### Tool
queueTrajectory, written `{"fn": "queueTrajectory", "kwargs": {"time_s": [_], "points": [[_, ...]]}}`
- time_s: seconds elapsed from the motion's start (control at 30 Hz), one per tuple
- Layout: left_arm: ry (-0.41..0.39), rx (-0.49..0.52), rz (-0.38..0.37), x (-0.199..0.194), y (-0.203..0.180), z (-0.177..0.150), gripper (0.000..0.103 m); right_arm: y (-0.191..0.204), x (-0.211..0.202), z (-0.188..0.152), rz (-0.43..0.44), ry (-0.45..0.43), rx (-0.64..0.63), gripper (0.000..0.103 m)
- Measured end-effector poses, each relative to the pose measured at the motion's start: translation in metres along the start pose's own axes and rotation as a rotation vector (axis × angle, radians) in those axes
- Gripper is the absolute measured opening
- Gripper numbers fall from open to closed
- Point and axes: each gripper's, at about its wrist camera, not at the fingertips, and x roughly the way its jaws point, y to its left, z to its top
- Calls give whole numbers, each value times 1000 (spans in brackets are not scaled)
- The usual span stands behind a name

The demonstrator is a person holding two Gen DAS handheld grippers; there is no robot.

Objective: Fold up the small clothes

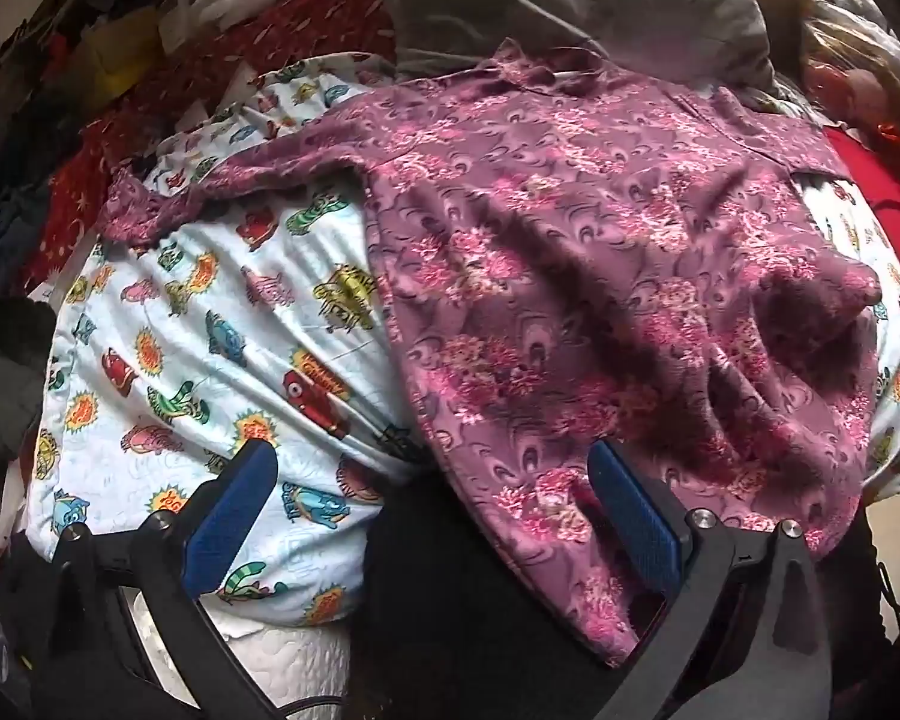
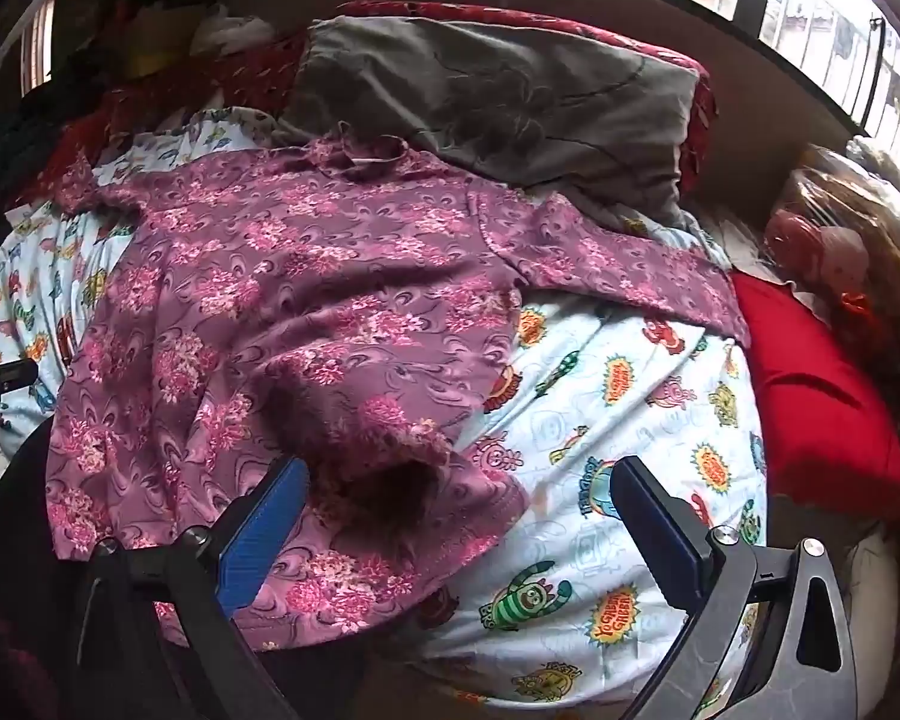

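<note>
A purple floral top [image 2: 306, 324] lies spread on a cartoon-print sheet [image 2: 630, 396] on the bed, collar toward a grey pillow [image 2: 498, 96]. The left gripper [image 1: 432, 486] hangs over the top's near hem, jaws spread wide, nothing between them — likewise the right gripper [image 2: 456, 498], above a rumpled fold at the hem's other corner. Only the right view shows the windows [image 2: 822, 6], a red cushion [image 2: 822, 396] and the whole far sleeve; the left view shows dark clutter [image 1: 6, 372] beside the bed.

purple floral shirt [image 1: 600, 276] spread on cartoon-print sheet [image 1: 210, 330] | left hand-held gripper [image 1: 429, 468] wide apart, empty, over shirt's hem
</note>
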Motion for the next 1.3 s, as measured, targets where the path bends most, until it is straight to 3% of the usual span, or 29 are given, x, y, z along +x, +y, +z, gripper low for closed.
{"fn": "queueTrajectory", "kwargs": {"time_s": [0.5, 1.3], "points": [[-14, -9, -57, -1, -4, 5, 103, 4, -2, 4, -35, -8, 28, 100], [25, -11, -75, 14, -4, 5, 103, 9, 11, 6, -46, 11, 30, 100]]}}
